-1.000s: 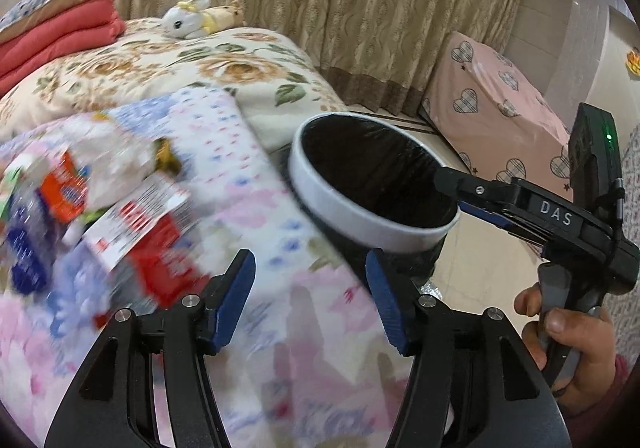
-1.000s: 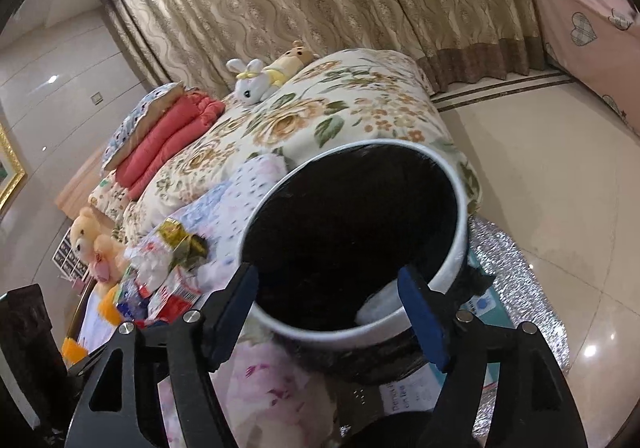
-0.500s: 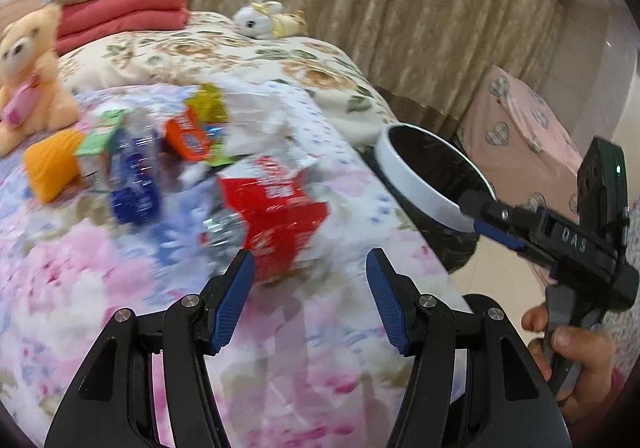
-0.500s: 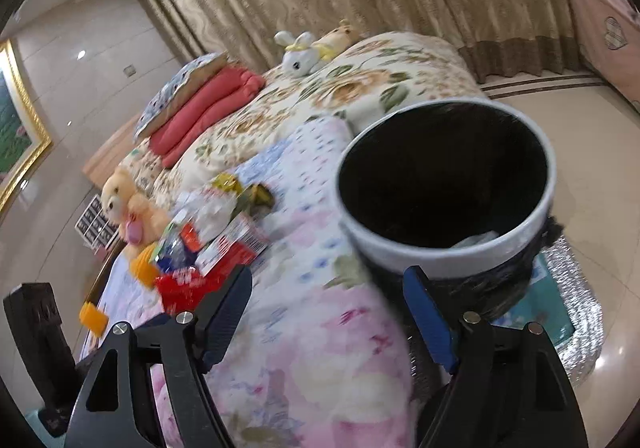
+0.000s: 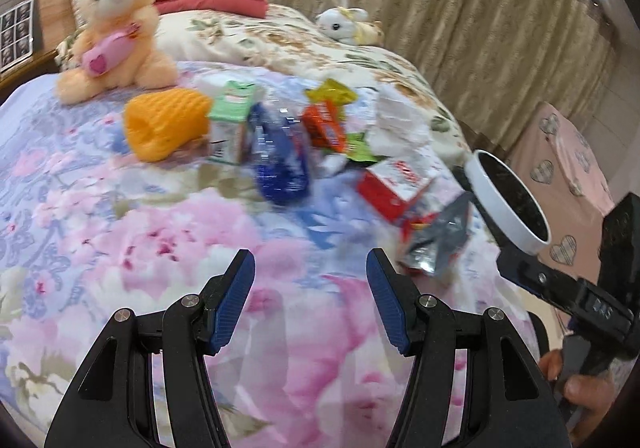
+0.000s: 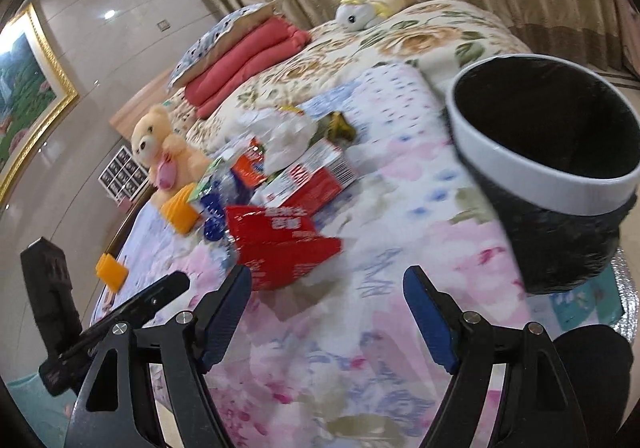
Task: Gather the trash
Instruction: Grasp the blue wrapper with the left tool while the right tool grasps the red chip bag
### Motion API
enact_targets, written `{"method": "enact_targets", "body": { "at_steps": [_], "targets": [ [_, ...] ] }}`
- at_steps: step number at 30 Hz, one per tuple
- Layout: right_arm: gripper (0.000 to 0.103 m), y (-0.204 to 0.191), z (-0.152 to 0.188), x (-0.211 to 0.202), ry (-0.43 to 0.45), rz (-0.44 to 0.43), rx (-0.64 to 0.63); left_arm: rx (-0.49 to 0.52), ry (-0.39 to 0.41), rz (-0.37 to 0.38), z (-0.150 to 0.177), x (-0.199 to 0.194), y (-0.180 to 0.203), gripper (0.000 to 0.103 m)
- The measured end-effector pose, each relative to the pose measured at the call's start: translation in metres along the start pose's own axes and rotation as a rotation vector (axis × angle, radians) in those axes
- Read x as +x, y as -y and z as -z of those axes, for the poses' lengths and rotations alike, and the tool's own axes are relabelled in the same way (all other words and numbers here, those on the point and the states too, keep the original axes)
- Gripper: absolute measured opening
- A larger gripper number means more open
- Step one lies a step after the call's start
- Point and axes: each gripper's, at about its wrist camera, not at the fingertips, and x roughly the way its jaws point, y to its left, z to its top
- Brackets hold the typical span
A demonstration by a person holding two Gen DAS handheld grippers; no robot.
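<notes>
While both grippers hang with fingers spread and empty, the trash lies heaped on the bed left of the bin (image 6: 540, 151). Farthest from the bin sits an orange foam net (image 5: 164, 125), soft and light; then a crushed blue bottle (image 5: 280, 157), likely slippery, best pinched at its neck. Nearest lies the red wrapper (image 6: 280, 244), flimsy, best taken by an edge. The left gripper (image 5: 310, 300) and right gripper (image 6: 326, 312) hover above the quilt.

Crinkly foil wrapper (image 5: 438, 244) — soft cloth quilt (image 5: 120, 228) — plush bear (image 5: 114, 27).
</notes>
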Motion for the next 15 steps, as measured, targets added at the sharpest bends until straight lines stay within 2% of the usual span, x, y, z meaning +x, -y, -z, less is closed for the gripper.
{"method": "enact_targets", "body": {
  "at_steps": [8, 15],
  "targets": [
    [0.080, -0.017, 0.001, 0.020, -0.035, -0.027, -0.016, -0.013, -0.020, -0.025, -0.009, 0.013, -0.016, 0.059],
    [0.086, -0.022, -0.001, 0.035, -0.053, -0.036, -0.013, -0.013, -0.044, -0.039, -0.023, 0.028, -0.018, 0.066]
  ]
}}
